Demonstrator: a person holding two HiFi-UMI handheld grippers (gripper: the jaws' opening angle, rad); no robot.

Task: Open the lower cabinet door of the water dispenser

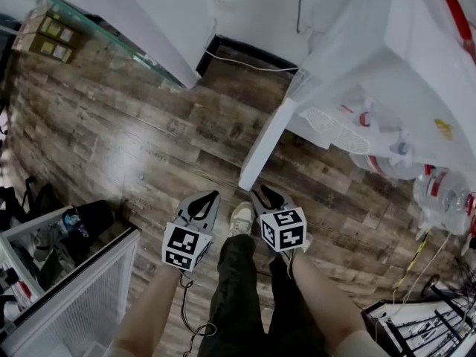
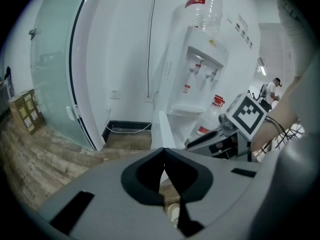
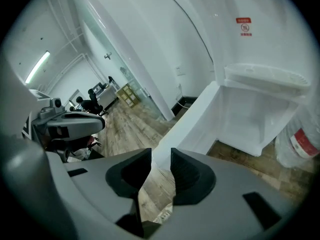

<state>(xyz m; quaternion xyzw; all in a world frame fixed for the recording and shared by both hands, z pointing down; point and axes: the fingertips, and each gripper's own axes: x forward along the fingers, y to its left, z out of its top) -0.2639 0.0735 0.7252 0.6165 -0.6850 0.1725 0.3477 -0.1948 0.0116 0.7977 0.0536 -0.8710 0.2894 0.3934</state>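
Note:
The white water dispenser (image 1: 357, 43) stands at the upper right of the head view. Its lower cabinet door (image 1: 262, 149) is swung wide out over the wood floor, and the bare white cabinet inside (image 3: 255, 119) shows. Both grippers hang just short of the door's free edge, touching nothing. My left gripper (image 1: 207, 197) has its jaws closed tip to tip (image 2: 164, 160) with nothing in them. My right gripper (image 1: 266, 196) is open, a narrow gap (image 3: 161, 156) between its jaws and nothing in it. The door's edge (image 3: 187, 119) lies beyond that gap.
Spare water bottles (image 1: 446, 199) and a white fan guard (image 1: 335, 129) lie right of the dispenser. A glass door (image 1: 89, 28) and cardboard boxes (image 1: 52, 36) are at the far left. A white mesh cabinet (image 1: 67, 288) stands at the lower left. My shoe (image 1: 240, 218) is between the grippers.

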